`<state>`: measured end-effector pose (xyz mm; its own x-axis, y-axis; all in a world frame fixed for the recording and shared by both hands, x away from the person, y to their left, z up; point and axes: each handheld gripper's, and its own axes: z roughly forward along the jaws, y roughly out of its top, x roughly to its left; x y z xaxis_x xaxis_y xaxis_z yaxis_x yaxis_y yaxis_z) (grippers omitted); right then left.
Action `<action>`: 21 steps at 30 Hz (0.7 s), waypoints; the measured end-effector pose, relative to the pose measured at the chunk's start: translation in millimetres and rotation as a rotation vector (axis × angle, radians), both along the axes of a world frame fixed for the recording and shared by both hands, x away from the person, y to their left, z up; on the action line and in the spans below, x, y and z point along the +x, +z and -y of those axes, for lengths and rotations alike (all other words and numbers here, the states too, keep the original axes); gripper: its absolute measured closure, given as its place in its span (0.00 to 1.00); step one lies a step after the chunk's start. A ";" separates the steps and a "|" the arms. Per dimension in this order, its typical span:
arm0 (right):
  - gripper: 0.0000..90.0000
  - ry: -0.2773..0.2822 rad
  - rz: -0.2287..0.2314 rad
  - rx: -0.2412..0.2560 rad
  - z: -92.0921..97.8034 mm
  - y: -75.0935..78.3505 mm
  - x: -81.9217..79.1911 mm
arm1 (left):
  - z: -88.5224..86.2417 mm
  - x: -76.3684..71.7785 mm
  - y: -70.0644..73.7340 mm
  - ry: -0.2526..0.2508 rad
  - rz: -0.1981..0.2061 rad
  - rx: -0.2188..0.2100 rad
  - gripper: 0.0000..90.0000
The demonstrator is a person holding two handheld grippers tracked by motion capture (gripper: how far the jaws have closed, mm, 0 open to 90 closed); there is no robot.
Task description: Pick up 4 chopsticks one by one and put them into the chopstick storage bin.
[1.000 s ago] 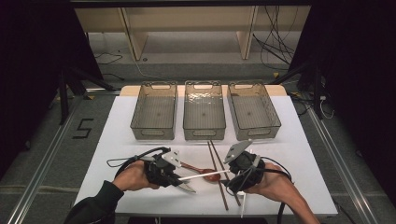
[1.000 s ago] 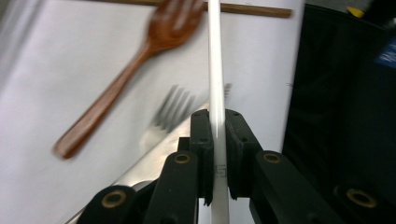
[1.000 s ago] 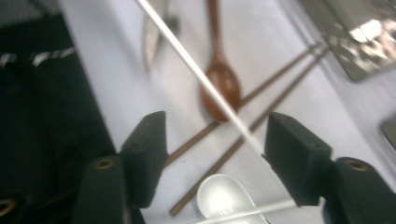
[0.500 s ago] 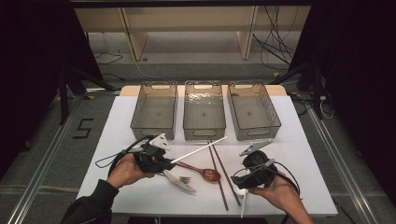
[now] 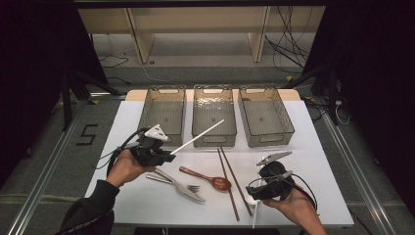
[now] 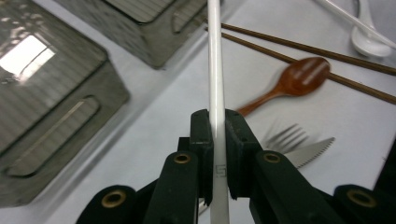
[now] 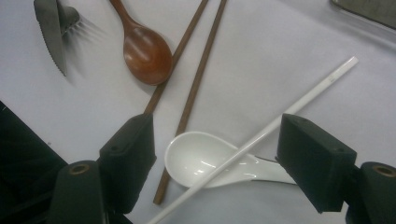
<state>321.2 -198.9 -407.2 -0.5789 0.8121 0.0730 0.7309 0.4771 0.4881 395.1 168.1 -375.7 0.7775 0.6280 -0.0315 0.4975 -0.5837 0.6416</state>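
Note:
My left gripper (image 5: 166, 155) (image 6: 218, 135) is shut on one end of a white chopstick (image 5: 198, 134) (image 6: 215, 70). The stick hangs in the air and points toward the middle bin (image 5: 214, 138). At the front right, my right gripper (image 5: 254, 195) (image 7: 217, 140) stands open above a white ceramic spoon (image 7: 196, 161) (image 5: 250, 199). A second white chopstick (image 7: 299, 105) lies across that spoon. Two brown chopsticks (image 5: 230, 174) (image 7: 196, 79), a brown wooden spoon (image 5: 208, 178) (image 7: 147, 51), a fork (image 5: 188, 186) and a knife (image 7: 49, 37) lie between the two grippers.
Three clear plastic bins stand in a row at the back of the white table (image 5: 313, 147): left bin (image 5: 147, 115), middle bin, right bin (image 5: 288, 122). Black cables trail from both grippers. A shelf and loose cables lie on the floor beyond the table.
The left gripper has carried the white chopstick up and to the left, its tip now near the middle bin. The right gripper has drawn back to the front right.

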 end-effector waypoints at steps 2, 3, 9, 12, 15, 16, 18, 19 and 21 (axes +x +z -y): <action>0.32 0.002 0.003 0.003 0.1 -0.5 -0.7 | -7.3 6.6 0.9 0.027 0.004 -0.005 0.92; 0.32 0.002 0.003 0.003 0.0 -0.8 -0.9 | -10.8 9.6 1.2 0.044 0.006 -0.011 0.92; 0.32 0.007 -0.002 0.000 0.2 -1.8 -1.5 | -29.9 29.9 1.7 0.135 0.017 -0.032 0.92; 0.32 0.011 -0.004 0.000 -0.5 -2.3 -1.9 | -36.6 39.2 1.8 0.171 0.023 -0.023 0.92; 0.32 0.015 -0.005 -0.001 -1.5 -3.1 -2.2 | -42.5 48.9 0.9 0.205 0.024 -0.028 0.92; 0.32 0.019 -0.008 -0.002 -1.5 -3.0 -2.2 | -44.3 52.3 0.4 0.219 0.022 -0.032 0.92; 0.32 0.018 -0.009 0.000 -1.6 -3.0 -2.1 | -47.7 59.1 -1.1 0.243 0.023 -0.035 0.92; 0.32 0.019 -0.008 0.000 -1.5 -3.0 -2.1 | -49.0 62.1 -1.7 0.254 0.022 -0.037 0.92; 0.32 0.015 -0.006 0.000 -1.3 -3.1 -2.3 | -51.6 67.7 -2.3 0.274 0.022 -0.038 0.92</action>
<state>318.9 -197.6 -410.3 -0.5907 0.8032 0.0767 0.7265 0.4881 0.4836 462.7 219.7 -378.0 0.5797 0.8136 -0.0443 0.6193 -0.4046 0.6729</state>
